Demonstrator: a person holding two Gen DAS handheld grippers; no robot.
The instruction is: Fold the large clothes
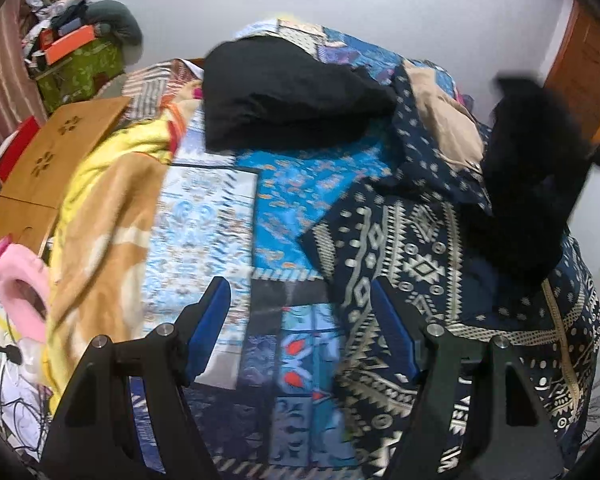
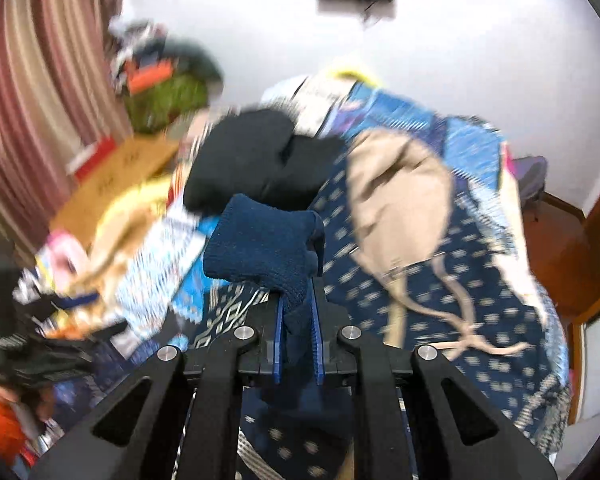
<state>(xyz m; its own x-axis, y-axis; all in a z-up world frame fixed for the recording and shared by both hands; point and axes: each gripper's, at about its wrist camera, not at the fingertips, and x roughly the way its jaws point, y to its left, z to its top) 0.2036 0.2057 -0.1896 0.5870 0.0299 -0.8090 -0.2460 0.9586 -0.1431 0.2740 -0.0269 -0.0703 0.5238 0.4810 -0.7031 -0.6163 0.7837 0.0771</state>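
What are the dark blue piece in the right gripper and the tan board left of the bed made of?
Dark blue piece: looks like knit fabric, matte; a coarse looped texture and soft folds show where the right gripper pinches it. Tan board: probably wood or fibreboard, smooth finish; flat, rigid, with cut-out flower shapes.

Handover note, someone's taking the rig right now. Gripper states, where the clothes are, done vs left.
Right gripper: shut on a dark blue knit garment, pinched by one edge.
Left gripper: open, empty, over the bed near the navy patterned cloth.
Black garment lies bunched at the far end of the bed; beige garment is loose beside it.
Done: nothing visibly folded.
Left: spread the knit flat, fold it, then the others.
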